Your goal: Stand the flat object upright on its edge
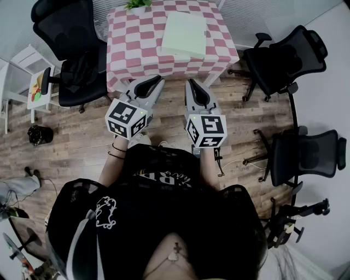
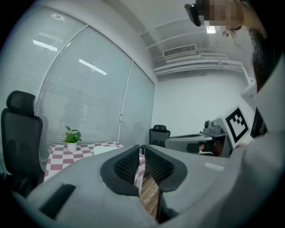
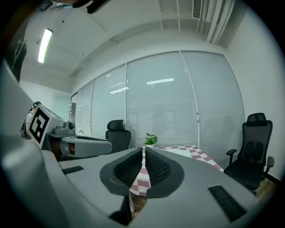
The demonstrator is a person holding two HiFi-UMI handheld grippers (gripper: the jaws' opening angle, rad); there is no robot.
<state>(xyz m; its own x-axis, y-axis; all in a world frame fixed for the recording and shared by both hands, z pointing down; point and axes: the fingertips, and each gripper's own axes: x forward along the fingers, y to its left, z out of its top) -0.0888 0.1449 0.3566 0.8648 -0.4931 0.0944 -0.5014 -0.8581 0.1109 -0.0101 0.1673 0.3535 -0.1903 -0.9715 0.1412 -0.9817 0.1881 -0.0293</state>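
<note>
Flat object: a pale slab [image 1: 185, 34] lying flat on the table [image 1: 127, 44], which is covered by a pink-and-white check cloth. It sits on the right half, at about 12 o'clock from the two grippers and well apart from them.
Left gripper [image 1: 157, 82]: fingers closed on each other with nothing between them, held short of the table's near edge.
Right gripper [image 1: 190, 83]: likewise closed and empty, just beside the left one at its 3 o'clock.
Step in hand: judged to be the reach, with nothing lifted yet.
Doing it well: spread both sets of fingers before arriving. Pinch the slab's near edge with one and tip it up about its far edge. Steady the face with the other until it balances, and press lightly, since the cloth may slip.
Nearby: a potted plant [image 1: 136, 5] at the slab's 10 o'clock, clear of the lift.
Writing: none legible. The cubes carry only square markers, and the shirt print is too distorted to read.
</note>
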